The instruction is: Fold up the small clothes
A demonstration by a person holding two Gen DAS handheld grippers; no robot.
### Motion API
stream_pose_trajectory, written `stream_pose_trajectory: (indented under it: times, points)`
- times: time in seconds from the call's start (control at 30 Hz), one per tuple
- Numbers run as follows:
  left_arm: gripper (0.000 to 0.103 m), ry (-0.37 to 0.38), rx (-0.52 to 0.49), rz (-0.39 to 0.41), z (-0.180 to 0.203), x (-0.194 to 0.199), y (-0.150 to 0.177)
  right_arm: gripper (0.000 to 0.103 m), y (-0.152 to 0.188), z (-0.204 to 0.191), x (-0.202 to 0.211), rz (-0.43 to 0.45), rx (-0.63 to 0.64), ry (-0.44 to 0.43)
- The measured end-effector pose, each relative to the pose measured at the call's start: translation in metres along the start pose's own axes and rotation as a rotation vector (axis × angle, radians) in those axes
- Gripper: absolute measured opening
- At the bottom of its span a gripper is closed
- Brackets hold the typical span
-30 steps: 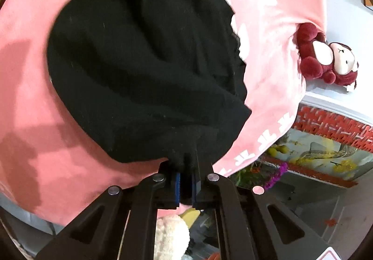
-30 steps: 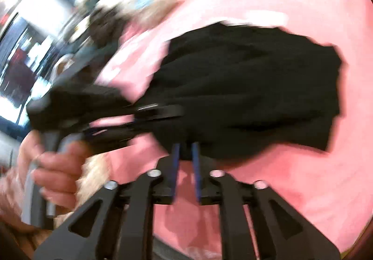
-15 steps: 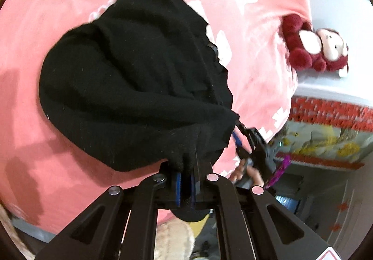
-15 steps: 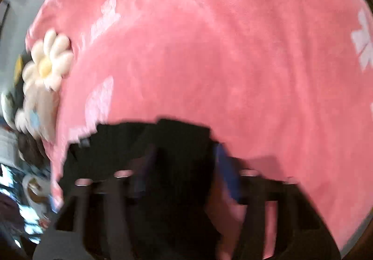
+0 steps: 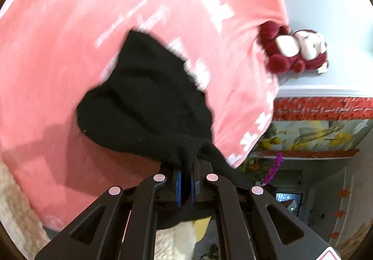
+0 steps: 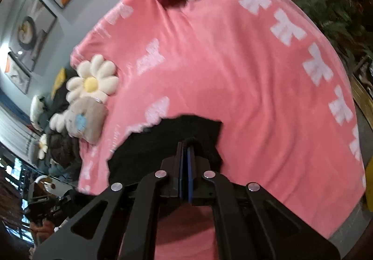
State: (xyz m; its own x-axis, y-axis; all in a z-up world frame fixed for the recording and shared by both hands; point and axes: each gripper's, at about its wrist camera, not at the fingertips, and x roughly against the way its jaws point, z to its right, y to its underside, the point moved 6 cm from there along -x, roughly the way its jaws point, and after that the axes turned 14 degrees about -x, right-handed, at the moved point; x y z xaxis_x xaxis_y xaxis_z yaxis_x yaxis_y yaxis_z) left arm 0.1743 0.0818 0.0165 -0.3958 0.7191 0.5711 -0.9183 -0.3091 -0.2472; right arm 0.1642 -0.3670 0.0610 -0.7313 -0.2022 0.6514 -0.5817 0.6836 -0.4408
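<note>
A small black garment [image 5: 149, 106] hangs bunched over a pink blanket [image 5: 70, 34] with white lettering. My left gripper [image 5: 186, 166] is shut on a gathered edge of the cloth, which drapes away from the blue pads and trails off to the right. In the right wrist view the same black garment [image 6: 163, 143] spreads to the left of my right gripper [image 6: 186, 145], whose jaws are shut with a corner of the black cloth pinched at their tips. Both grippers hold the garment lifted off the pink blanket [image 6: 233, 73].
A maroon plush monkey [image 5: 296, 52] sits at the blanket's far edge by a grey wall. A daisy-shaped plush [image 6: 92, 80] and a beige cushion [image 6: 86, 120] lie at the blanket's left side. Plants [image 6: 338, 3] stand to the right. A person's hand [image 6: 44, 229] is low left.
The right gripper shut on a corner of the black garment. Both grippers rose, and the cloth came off the blanket and bunched into a narrower hanging shape.
</note>
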Motion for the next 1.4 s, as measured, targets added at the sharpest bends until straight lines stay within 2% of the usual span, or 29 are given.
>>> stream_pose_trajectory:
  times: [0.03,0.1,0.13,0.17,0.2,0.27,0.3,0.33,0.37,0.4,0.43,0.5,0.57,0.63,0.77,0.83,0.9,0.97,1.03,1.07,1.1,1.17,1.2,1.3,1.4]
  points:
    - [0.002,0.005,-0.016,0.021,0.006,-0.001,-0.016,0.001,-0.011,-0.006,-0.009,0.011,0.023,-0.009]
    - [0.002,-0.053,-0.078,0.063,0.012,-0.012,-0.049,0.005,-0.032,-0.017,-0.046,0.006,0.051,-0.006]
    - [0.003,-0.141,-0.125,0.078,0.011,-0.024,-0.07,0.009,-0.039,-0.019,-0.07,-0.01,0.054,0.011]
    - [0.008,-0.207,-0.141,0.101,0.008,-0.033,-0.084,0.013,-0.045,-0.017,-0.094,-0.013,0.06,0.061]
    - [0.013,-0.304,-0.189,0.109,0.002,-0.05,-0.102,0.014,-0.047,-0.01,-0.121,-0.013,0.077,0.163]
    - [0.01,-0.493,-0.245,0.098,-0.007,-0.064,-0.116,0.017,-0.04,-0.004,-0.135,-0.023,0.099,0.248]
    - [0.011,-0.526,-0.266,0.093,-0.008,-0.068,-0.118,0.017,-0.03,-0.005,-0.134,-0.033,0.102,0.238]
    - [0.014,-0.542,-0.285,0.082,-0.007,-0.069,-0.116,0.017,-0.017,-0.006,-0.128,-0.047,0.103,0.202]
    - [0.021,-0.531,-0.307,0.081,-0.004,-0.067,-0.109,0.019,-0.001,-0.005,-0.122,-0.058,0.118,0.195]
    - [0.029,-0.537,-0.331,0.085,-0.003,-0.065,-0.102,0.03,0.012,-0.001,-0.117,-0.067,0.134,0.206]
    - [0.046,-0.555,-0.348,0.092,-0.003,-0.062,-0.097,0.034,0.025,0.002,-0.114,-0.079,0.145,0.211]
    - [0.048,-0.583,-0.392,0.11,-0.005,-0.059,-0.079,0.034,0.056,0.008,-0.119,-0.153,0.154,0.185]
    - [0.048,-0.627,-0.455,0.07,-0.012,-0.067,-0.056,0.026,0.085,-0.004,-0.136,-0.263,0.211,0.153]
    - [0.048,-0.67,-0.456,0.018,-0.03,-0.075,-0.041,0.026,0.106,-0.032,-0.152,-0.328,0.279,0.097]
    - [0.048,-0.706,-0.327,-0.051,-0.071,-0.085,-0.021,0.026,0.153,-0.099,-0.207,-0.525,0.364,-0.031]
    - [0.048,-0.71,-0.27,-0.075,-0.091,-0.084,-0.013,0.026,0.18,-0.125,-0.238,-0.609,0.441,-0.036]
    - [0.048,-0.724,-0.254,-0.115,-0.106,-0.085,-0.006,0.025,0.204,-0.145,-0.268,-0.701,0.535,-0.018]
    - [0.048,-0.752,-0.257,-0.129,-0.114,-0.084,-0.002,0.023,0.198,-0.167,-0.301,-0.672,0.646,0.043]
    - [0.048,-0.79,-0.322,-0.157,-0.116,-0.089,0.002,0.025,0.143,-0.198,-0.322,-0.455,0.656,0.135]
    - [0.048,-0.809,-0.355,-0.167,-0.115,-0.091,0.003,0.026,0.122,-0.209,-0.32,-0.391,0.623,0.134]
    - [0.048,-0.82,-0.387,-0.173,-0.114,-0.092,0.005,0.026,0.09,-0.225,-0.312,-0.32,0.538,0.085]
    - [0.048,-0.809,-0.395,-0.175,-0.114,-0.092,0.006,0.031,0.07,-0.233,-0.301,-0.312,0.46,0.038]
    - [0.048,-0.793,-0.386,-0.175,-0.114,-0.092,0.007,0.031,0.068,-0.231,-0.296,-0.343,0.45,0.032]
    - [0.048,-0.738,-0.342,-0.159,-0.116,-0.087,0.006,0.033,0.078,-0.213,-0.288,-0.34,0.513,0.091]
    - [0.052,-0.74,-0.319,-0.134,-0.122,-0.082,0.002,0.035,0.102,-0.187,-0.286,-0.386,0.477,0.091]
